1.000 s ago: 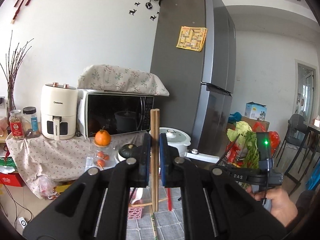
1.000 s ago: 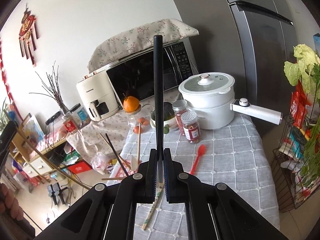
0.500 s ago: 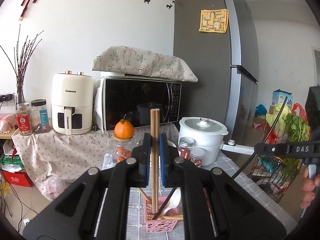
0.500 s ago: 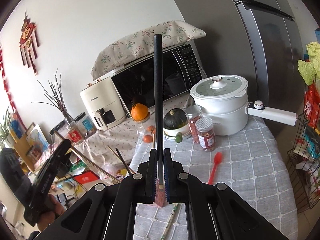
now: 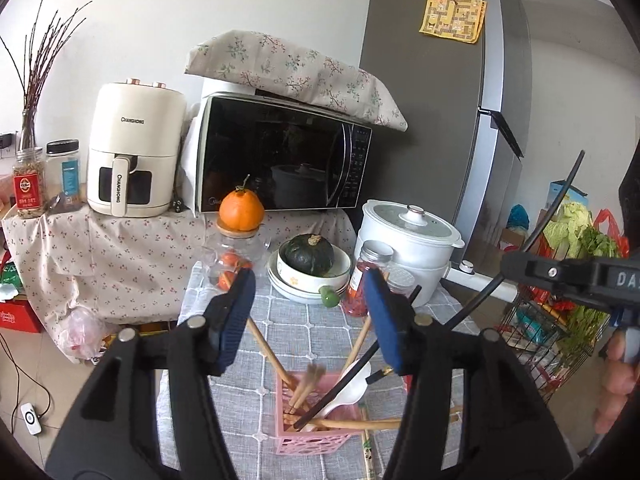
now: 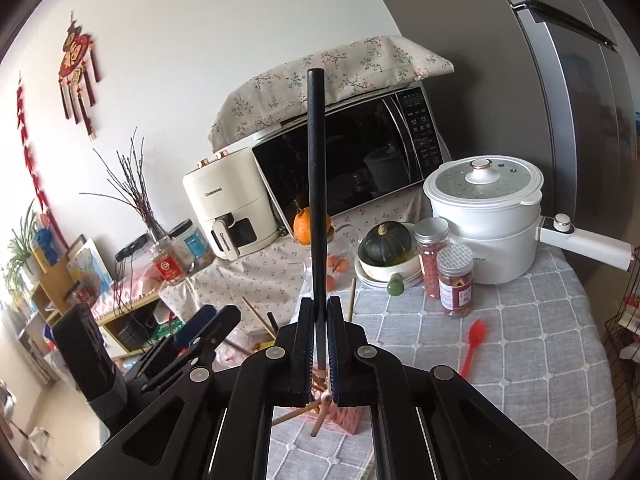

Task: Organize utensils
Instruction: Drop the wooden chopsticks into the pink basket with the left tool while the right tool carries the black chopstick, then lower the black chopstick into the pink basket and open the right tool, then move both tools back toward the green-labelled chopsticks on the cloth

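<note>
Left hand-held gripper (image 5: pixel 310 320): released, jaws have just been opening, nothing between the pads. It sits over the pink basket (image 5: pixel 316 438), pointing slightly down. The wooden chopsticks (image 5: pixel 306 386) under it look blurred over the basket mouth, so my read is a drop in progress. Opening straight above the basket makes sense: sticks fall in tip-first instead of scattering on the tabletop (image 5: pixel 320 328).

Basket contents: more wooden sticks leaning out at angles, a black chopstick (image 5: pixel 360 376) slanting across, a white spoon (image 5: pixel 352 384). One stick lies across the basket's front rim, so it's messy but contained.

Right hand-held gripper (image 6: pixel 320 332): clenched on a black stick (image 6: pixel 316 200), gripped near its lower end, so most of the length stands up ahead of the jaws. Held upright like that, it should go into the basket end-first. The gripper tilts a little downward, with the basket partly hidden below its jaws; in the right view the left gripper sits close by on the left.

Not yet sorted: red spoon (image 6: pixel 472 344) flat on the tabletop near the jars, plus a printed chopstick (image 5: pixel 367 446) lying beside the basket.

Risk: tall, light basket, off-centre load, may tip.
</note>
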### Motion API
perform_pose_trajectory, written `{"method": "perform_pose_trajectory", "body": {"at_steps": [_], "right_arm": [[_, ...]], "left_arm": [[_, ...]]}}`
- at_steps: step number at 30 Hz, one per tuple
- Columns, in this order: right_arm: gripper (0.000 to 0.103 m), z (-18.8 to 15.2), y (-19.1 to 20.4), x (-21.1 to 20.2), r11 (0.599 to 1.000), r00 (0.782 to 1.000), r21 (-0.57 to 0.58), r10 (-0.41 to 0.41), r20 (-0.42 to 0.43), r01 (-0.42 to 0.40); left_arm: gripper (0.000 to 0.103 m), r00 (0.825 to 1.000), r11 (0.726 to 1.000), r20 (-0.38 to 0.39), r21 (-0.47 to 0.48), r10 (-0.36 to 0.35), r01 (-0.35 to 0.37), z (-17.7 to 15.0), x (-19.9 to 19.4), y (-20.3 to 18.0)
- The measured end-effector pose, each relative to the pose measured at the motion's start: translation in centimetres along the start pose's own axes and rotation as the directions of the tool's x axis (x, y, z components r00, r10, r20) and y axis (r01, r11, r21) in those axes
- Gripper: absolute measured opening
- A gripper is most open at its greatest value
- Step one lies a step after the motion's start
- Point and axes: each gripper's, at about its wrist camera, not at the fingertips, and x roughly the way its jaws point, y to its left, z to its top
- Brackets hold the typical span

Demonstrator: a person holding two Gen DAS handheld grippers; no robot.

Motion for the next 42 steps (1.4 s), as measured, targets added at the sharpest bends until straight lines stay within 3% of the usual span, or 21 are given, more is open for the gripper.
{"method": "perform_pose_trajectory", "body": {"at_steps": [7,14,20,22,24,27,30,36,42], "right_arm": [[0.006,-0.3,0.5,3.6,0.999,0.997,-0.048,-0.022,-0.07,0.019],[0.006,-1.2,0.1,6.9,0.999,0.991,-0.044,-0.019,-0.135,0.013],[0.011,-1.6,-0.5,8.1,0.999,0.983,0.029,0.046,-0.176,-0.042],[0.022,-1.4,-1.0,7.6,0.995,0.983,0.067,0.078,-0.164,-0.068],[0.027,-0.9,-1.3,6.6,0.993,0.986,0.09,0.094,-0.14,-0.082],[0.042,-0.3,-2.2,4.6,0.99,0.991,0.115,0.092,-0.1,-0.08],[0.049,0.1,-3.5,2.4,0.987,0.995,0.143,0.078,-0.062,-0.069],[0.064,-0.5,-7.1,-1.5,0.977,1.0,0.215,0.008,-0.011,-0.006],[0.072,-3.3,-9.1,-2.1,0.974,0.992,0.2,-0.096,-0.083,0.111]], "left_arm": [[0.075,0.993,0.998,-0.114,-0.068,0.008,-0.016,-0.4,-1.0,1.7],[0.081,0.979,0.997,-0.201,-0.067,0.033,-0.048,-1.1,-0.8,2.8],[0.084,0.969,0.993,-0.241,-0.088,0.051,-0.075,-1.4,-0.7,4.0],[0.086,0.967,0.993,-0.251,-0.095,0.05,-0.076,-1.5,-0.8,4.2],[0.089,0.964,0.992,-0.259,-0.098,0.051,-0.079,-1.6,-1.0,4.4],[0.093,0.962,0.991,-0.267,-0.104,0.055,-0.085,-1.8,-1.4,4.5],[0.096,0.958,0.988,-0.28,-0.119,0.057,-0.094,-1.9,-1.9,4.7],[0.098,0.944,0.983,-0.328,-0.156,0.045,-0.101,-2.7,-2.6,5.2],[0.102,0.933,0.985,-0.357,-0.148,0.034,-0.092,-3.9,-3.3,5.2]]}}
